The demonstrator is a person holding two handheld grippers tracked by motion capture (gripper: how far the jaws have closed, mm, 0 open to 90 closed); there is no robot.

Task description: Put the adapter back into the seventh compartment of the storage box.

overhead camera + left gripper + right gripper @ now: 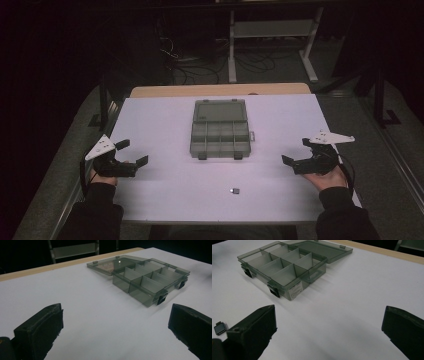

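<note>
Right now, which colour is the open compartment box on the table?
The compartment box is translucent smoky grey-green with darker latches, seen best in the right gripper view.

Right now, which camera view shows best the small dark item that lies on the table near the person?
The right gripper view: the small dark item appears large there, a flat block with a small tab, beside the left jaw. The high view shows it as a tiny speck in front of the open compartment box.

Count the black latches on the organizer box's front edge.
2: both on the box's near edge, left latch and right latch, hanging open.
</note>
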